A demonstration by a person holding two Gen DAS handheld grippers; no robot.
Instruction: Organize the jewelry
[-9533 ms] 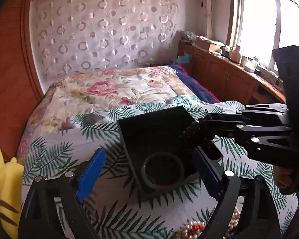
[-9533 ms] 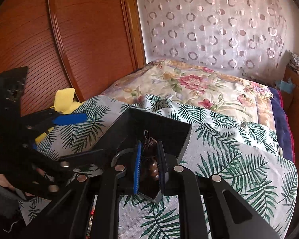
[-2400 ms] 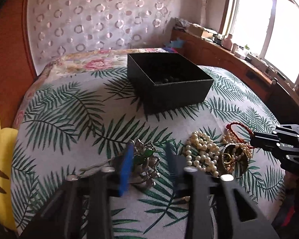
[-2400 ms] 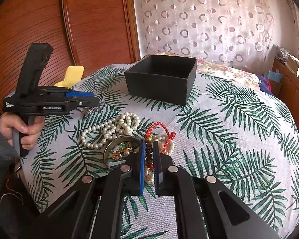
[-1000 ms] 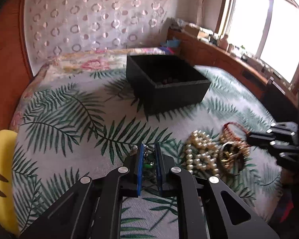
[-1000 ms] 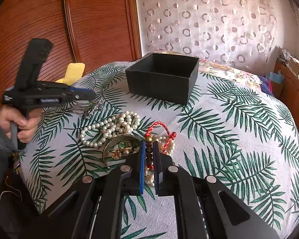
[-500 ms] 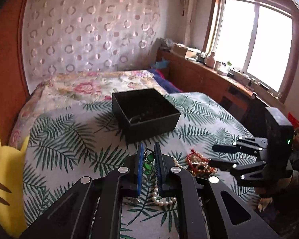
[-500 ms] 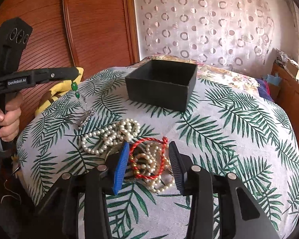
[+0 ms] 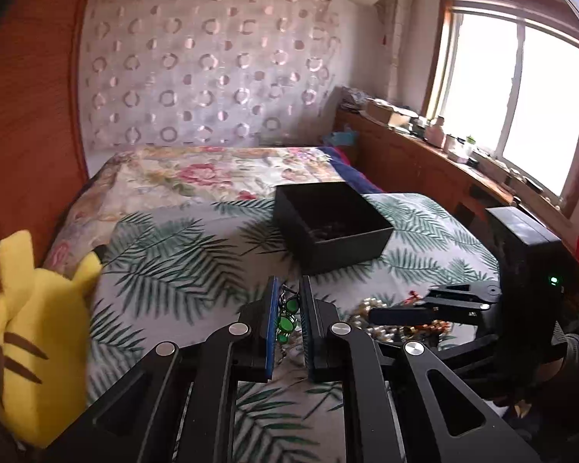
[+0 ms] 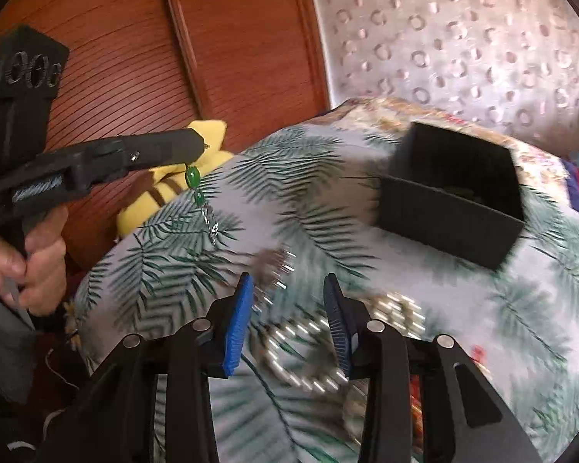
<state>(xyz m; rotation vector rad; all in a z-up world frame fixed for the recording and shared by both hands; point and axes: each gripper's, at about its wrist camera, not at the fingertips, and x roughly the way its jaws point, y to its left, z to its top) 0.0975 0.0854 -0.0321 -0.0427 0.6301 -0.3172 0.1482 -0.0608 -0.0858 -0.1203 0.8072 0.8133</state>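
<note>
Above the leaf-print cloth (image 10: pixel 308 208), left tool (image 9: pixel 288 318) pinches green-stone pendant (image 10: pixel 193 181)

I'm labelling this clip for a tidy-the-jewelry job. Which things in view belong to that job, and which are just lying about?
Belongs to the job:
- green-bead pendant, held in the left gripper
- black box
- pearl necklace, below the open right gripper
- red cord bracelet

Just lying about:
- yellow plush toy
- items on the window ledge
</note>
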